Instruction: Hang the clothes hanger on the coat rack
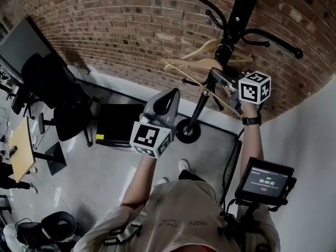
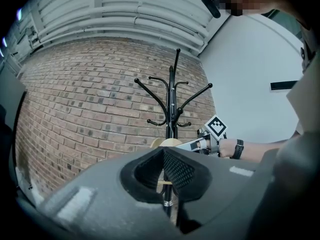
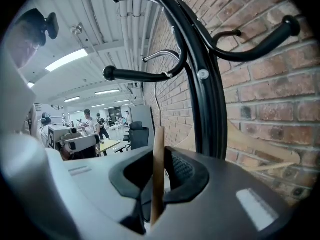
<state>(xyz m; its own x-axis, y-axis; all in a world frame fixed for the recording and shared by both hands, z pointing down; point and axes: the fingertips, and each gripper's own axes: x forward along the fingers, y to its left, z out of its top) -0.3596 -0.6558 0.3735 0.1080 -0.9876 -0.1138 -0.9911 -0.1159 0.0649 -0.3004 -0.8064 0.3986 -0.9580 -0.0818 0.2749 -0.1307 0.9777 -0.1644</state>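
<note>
The black coat rack (image 1: 237, 16) stands against the brick wall, its round base (image 1: 188, 131) on the floor. My right gripper (image 1: 223, 79) is close beside the pole, shut on the thin bar of a light wooden clothes hanger (image 1: 197, 63). In the right gripper view the bar (image 3: 158, 174) stands upright between the jaws, right next to the pole (image 3: 207, 99), and a silver wire hook (image 3: 161, 57) rests over a rack arm (image 3: 145, 75). Another wooden hanger (image 3: 260, 154) hangs behind the pole. My left gripper (image 1: 172, 94) is lower, left of the rack, shut and empty, and points at the rack (image 2: 172, 109).
Black office chairs (image 1: 58, 88) and a black case (image 1: 118, 122) stand on the grey floor to the left, near a wooden desk (image 1: 21, 146). A small screen (image 1: 265, 180) is mounted by my right side. A white wall (image 1: 315, 140) closes the right. People (image 3: 87, 121) stand far off.
</note>
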